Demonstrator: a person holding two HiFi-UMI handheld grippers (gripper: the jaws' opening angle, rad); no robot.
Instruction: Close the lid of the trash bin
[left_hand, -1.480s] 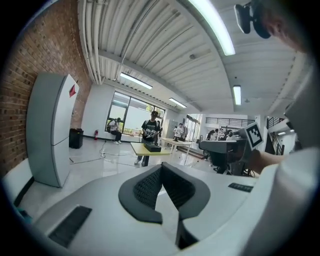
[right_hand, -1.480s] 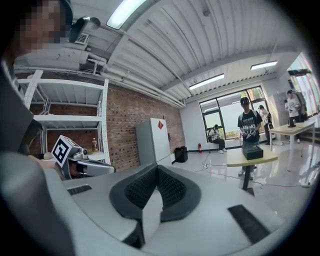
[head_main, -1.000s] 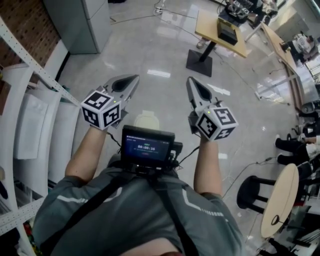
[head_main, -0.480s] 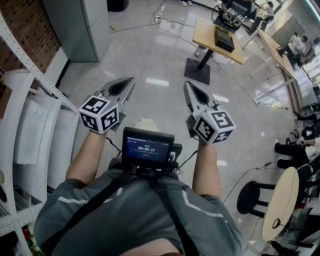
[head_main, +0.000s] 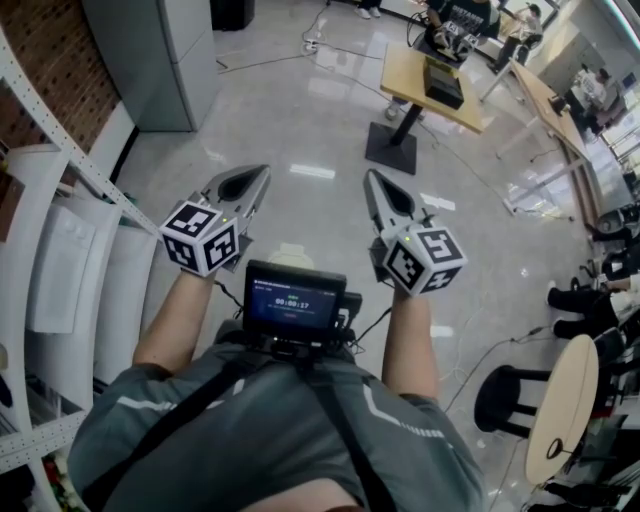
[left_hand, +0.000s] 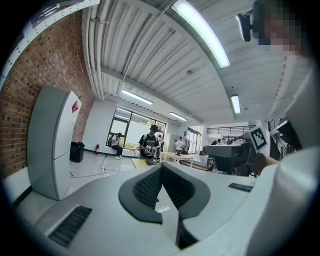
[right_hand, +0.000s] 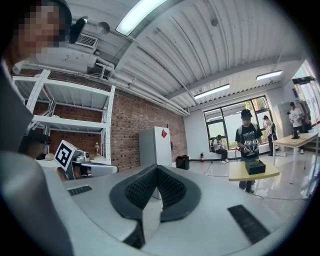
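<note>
Both grippers are held up in front of the person's chest and point forward over the floor. My left gripper (head_main: 262, 172) is shut, its dark ribbed pads (left_hand: 150, 187) pressed together with nothing between them. The right gripper (head_main: 370, 178) is shut too, and its pads (right_hand: 170, 190) meet empty. A black bin (head_main: 230, 12) stands far off past the grey cabinet (head_main: 165, 50). It shows small in the left gripper view (left_hand: 76, 151) and in the right gripper view (right_hand: 182, 162). I cannot make out its lid. Neither gripper is near it.
White shelving (head_main: 60, 250) runs along the brick wall at left. A wooden desk (head_main: 440, 85) with a black box stands ahead at right. A round table (head_main: 560, 400) and a stool (head_main: 500, 390) are at lower right. A small screen (head_main: 293, 298) hangs at the chest. People stand far off.
The view has shifted forward: the desk and the cabinet sit lower in the frame. Both grippers stayed shut and drifted slightly toward each other.
</note>
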